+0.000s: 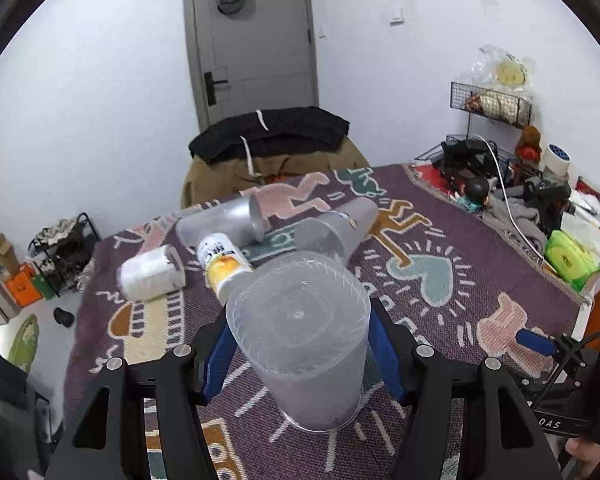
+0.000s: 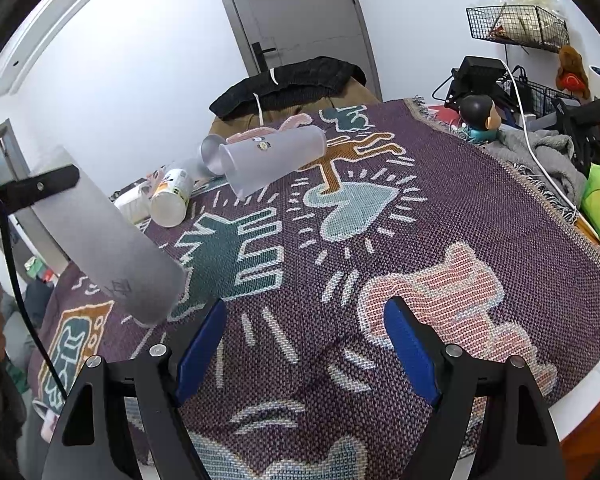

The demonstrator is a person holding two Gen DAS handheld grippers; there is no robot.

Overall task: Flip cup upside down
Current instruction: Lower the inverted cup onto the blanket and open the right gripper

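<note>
Cup [image 1: 300, 340] clamped base-up between left gripper [image 1: 296, 354] jaws, tilted over blanket [image 1: 480, 280]; flip nearly done, setting down left. Right view: cup [image 2: 112, 248] aloft; right gripper [image 2: 306, 346] wide, empty.

Near half of the patterned cloth [image 2: 480, 216] on the desk lies open, giving free passage ahead of the right hand-held gripper [image 2: 304, 344]. Obstructions at the far left: two tipped frosted cups [image 2: 274, 160], a printed paper cup [image 2: 172, 200], a tissue roll [image 1: 150, 272]. Clutter [image 1: 500, 184] lines the right edge.
</note>
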